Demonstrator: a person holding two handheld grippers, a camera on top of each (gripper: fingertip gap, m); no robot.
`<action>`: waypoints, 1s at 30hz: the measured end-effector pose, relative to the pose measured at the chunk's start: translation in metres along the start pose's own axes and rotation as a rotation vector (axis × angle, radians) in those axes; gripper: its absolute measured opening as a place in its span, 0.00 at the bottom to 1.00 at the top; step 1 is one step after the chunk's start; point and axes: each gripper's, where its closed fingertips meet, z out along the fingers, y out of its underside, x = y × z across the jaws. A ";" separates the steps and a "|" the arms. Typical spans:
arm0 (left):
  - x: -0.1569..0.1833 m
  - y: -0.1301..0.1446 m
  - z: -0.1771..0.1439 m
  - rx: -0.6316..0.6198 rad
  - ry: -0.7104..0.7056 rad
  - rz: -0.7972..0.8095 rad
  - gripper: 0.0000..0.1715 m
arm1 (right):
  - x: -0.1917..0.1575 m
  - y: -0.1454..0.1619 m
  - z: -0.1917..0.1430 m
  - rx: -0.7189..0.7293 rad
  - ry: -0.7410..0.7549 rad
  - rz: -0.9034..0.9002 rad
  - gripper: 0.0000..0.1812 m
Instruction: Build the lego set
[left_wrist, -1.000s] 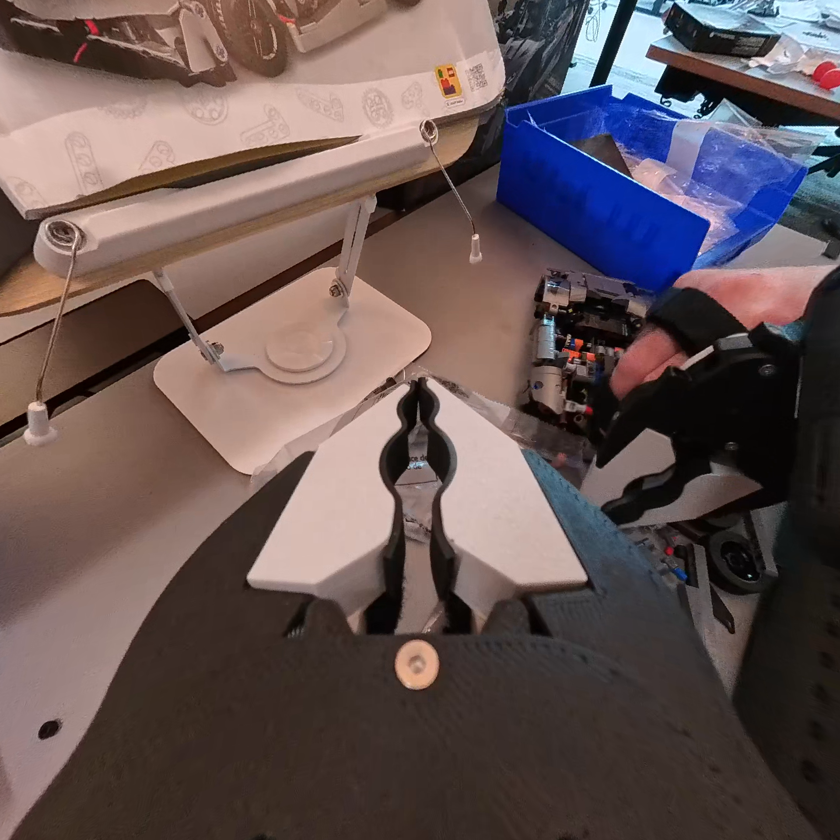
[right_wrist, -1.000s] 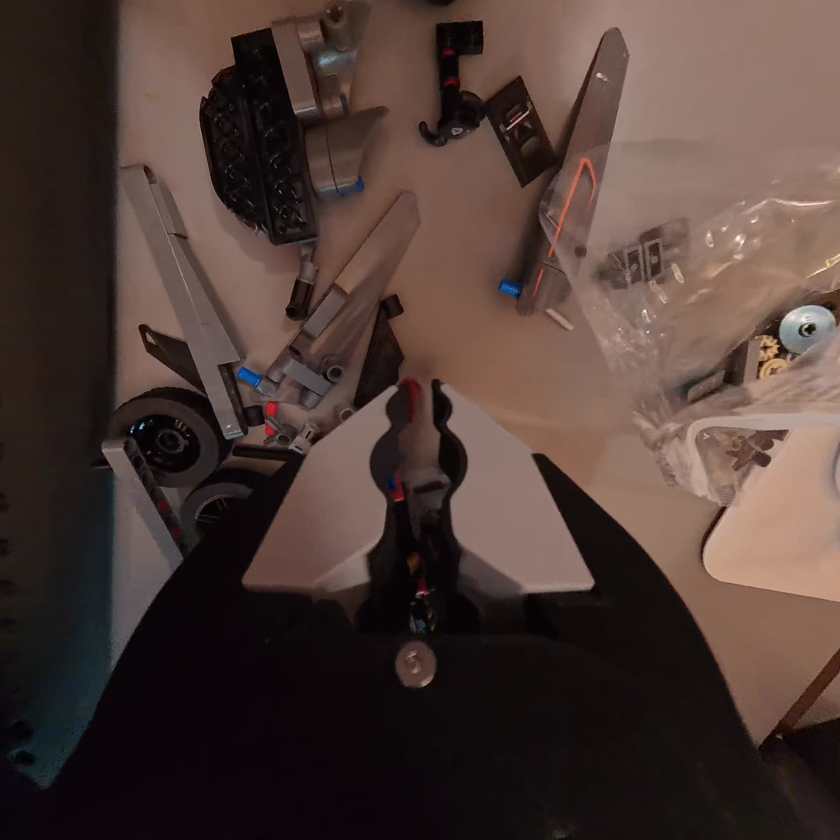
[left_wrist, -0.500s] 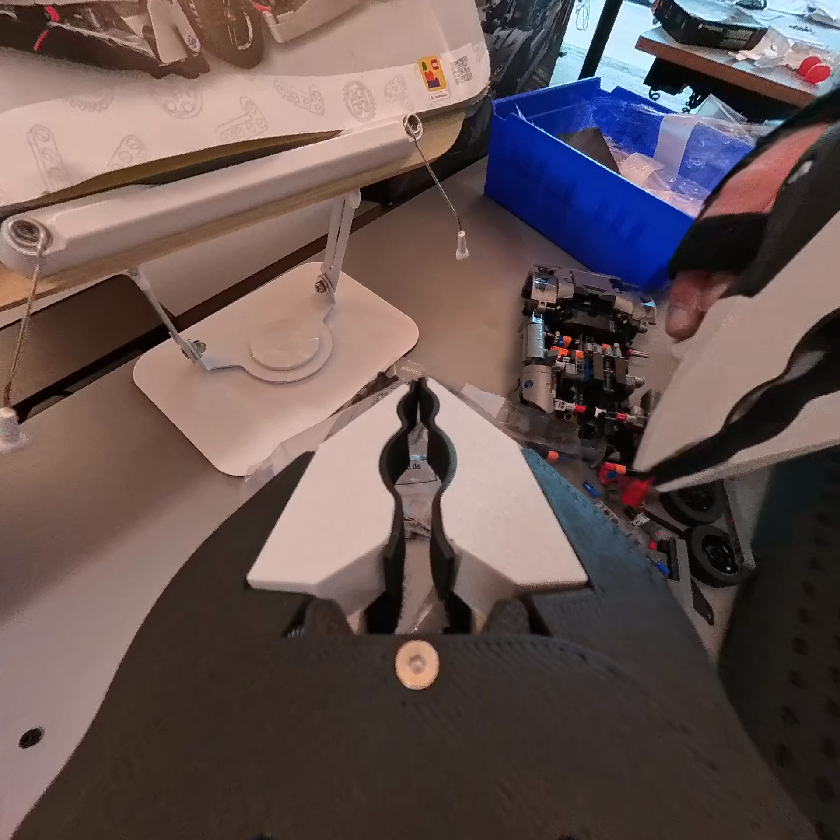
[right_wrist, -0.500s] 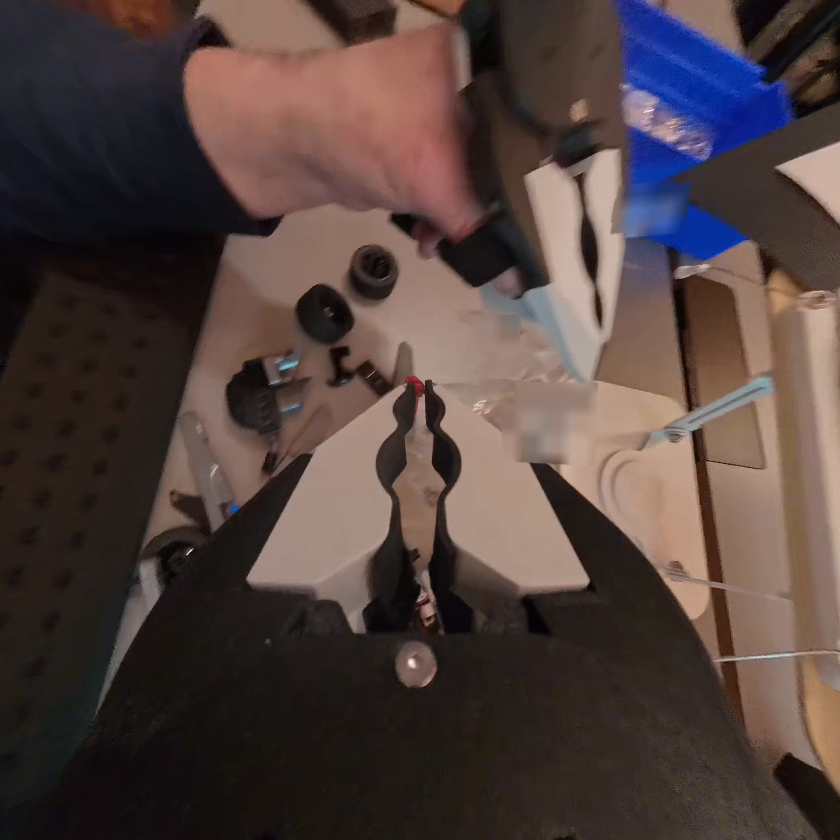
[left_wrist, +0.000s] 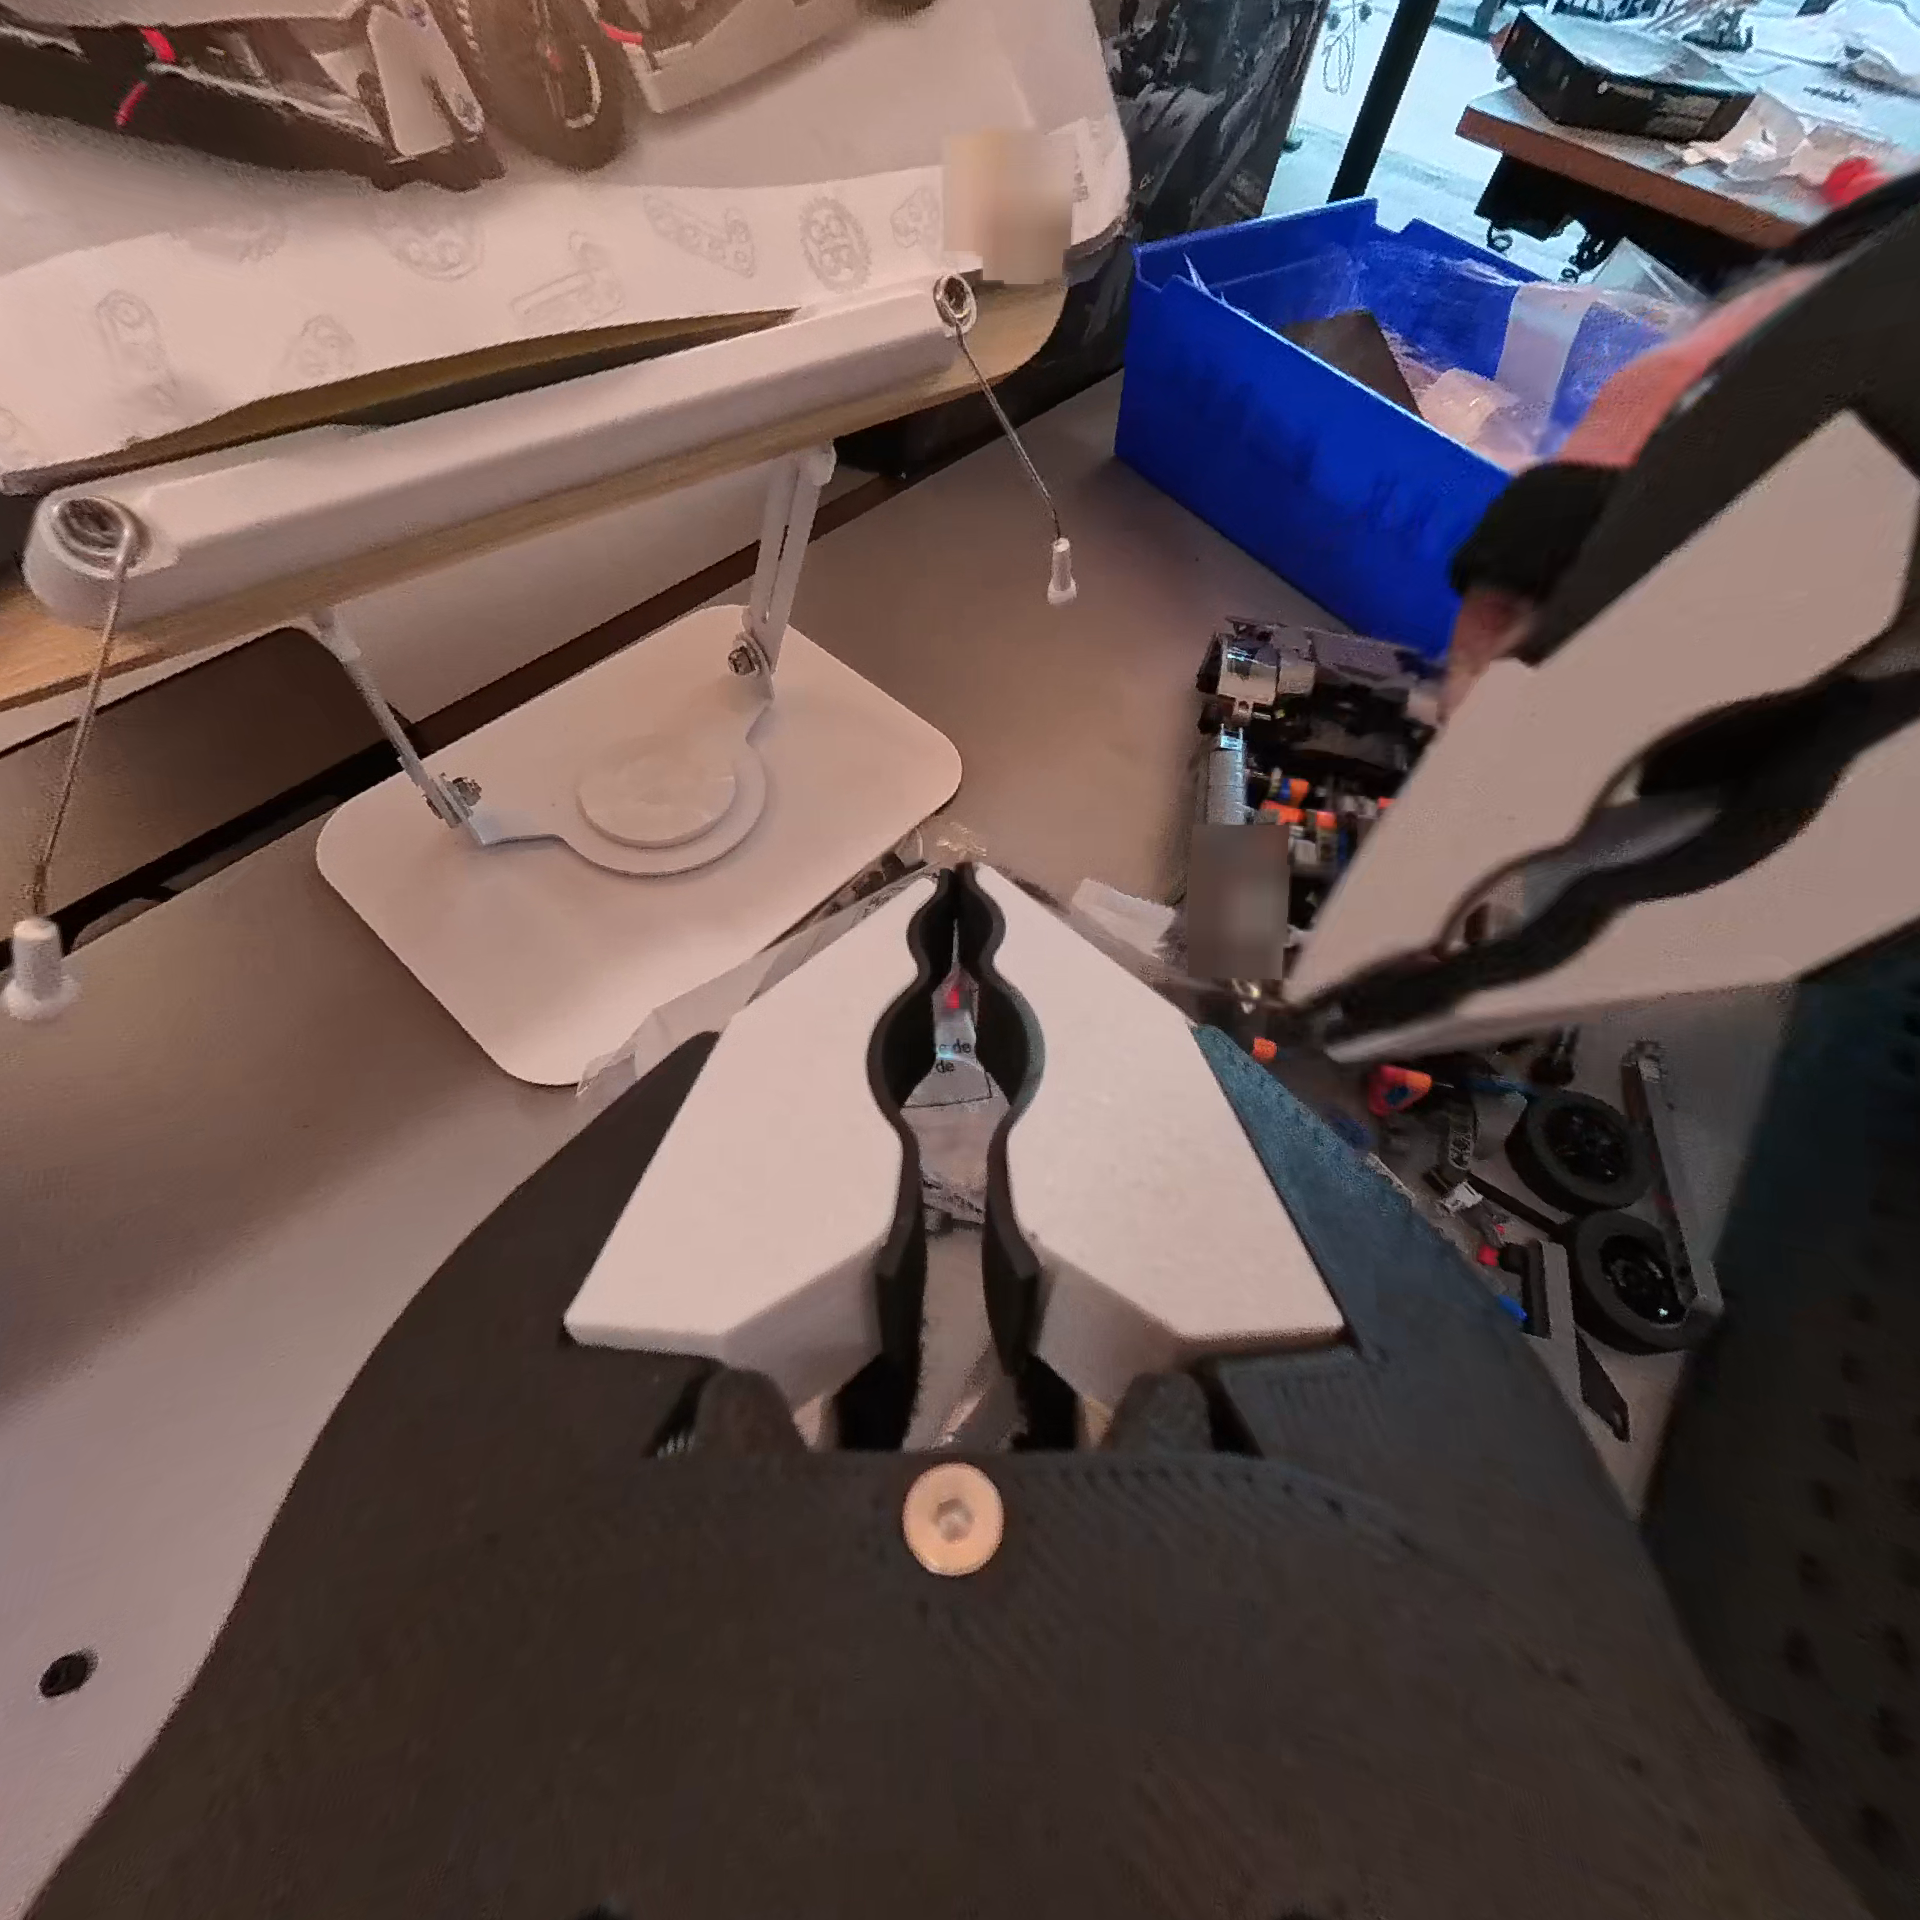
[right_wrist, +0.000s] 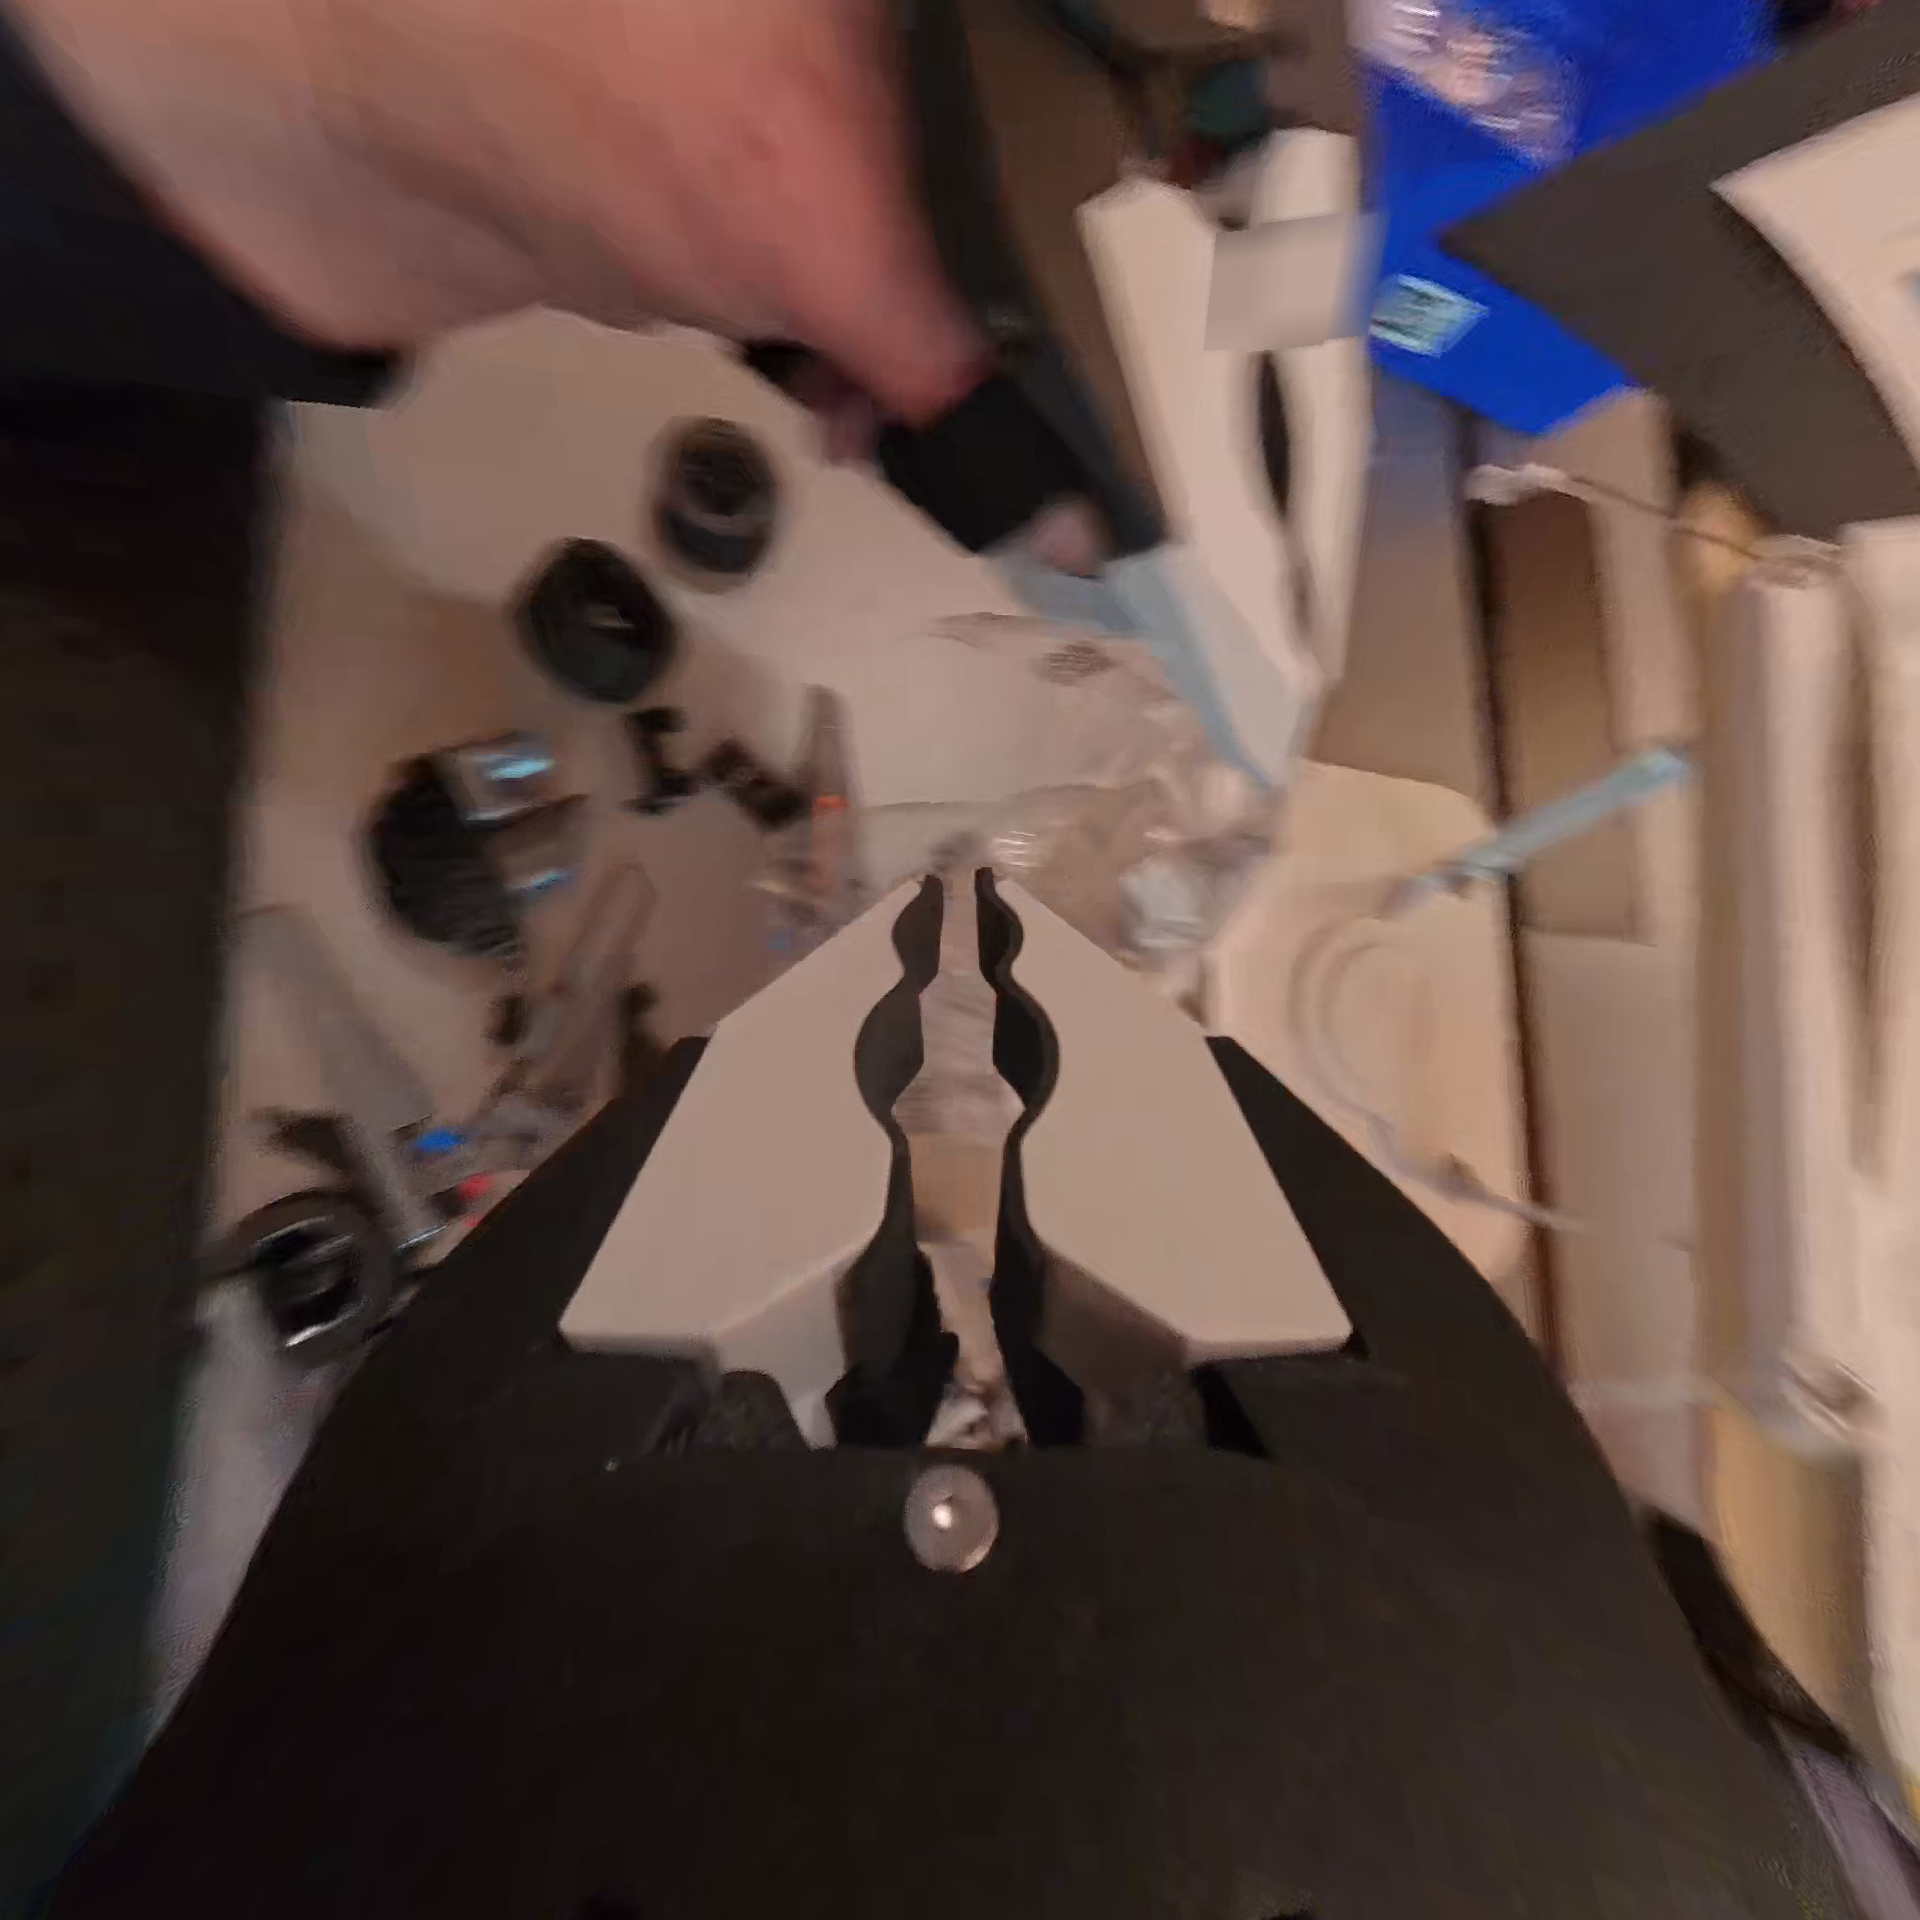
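The left gripper (left_wrist: 958, 883) is clamped on a clear parts bag (left_wrist: 945, 1081) while the right gripper (right_wrist: 953, 883), slightly parted, noses into the bag beside the half-built model (left_wrist: 1299, 758), likely opening it; next, pull apart.

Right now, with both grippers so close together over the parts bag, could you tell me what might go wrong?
1. The left gripper is shut on the clear parts bag; a pull by the right gripper, right beside it, could tear the bag and scatter small pieces.
2. The grippers may collide.
3. A sweep could knock the loose wheels or the half-built model nearby.
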 end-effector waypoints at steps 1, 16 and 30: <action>-0.002 -0.001 -0.001 0.012 -0.006 -0.007 0.00 | -0.024 -0.001 0.000 -0.005 -0.121 -0.019 0.03; -0.053 -0.009 -0.027 0.191 -0.115 -0.170 0.00 | -0.002 0.043 0.088 -0.234 0.005 0.153 0.16; -0.059 -0.001 -0.026 0.185 -0.100 -0.191 0.00 | -0.023 0.100 0.047 -0.488 -0.199 0.030 0.17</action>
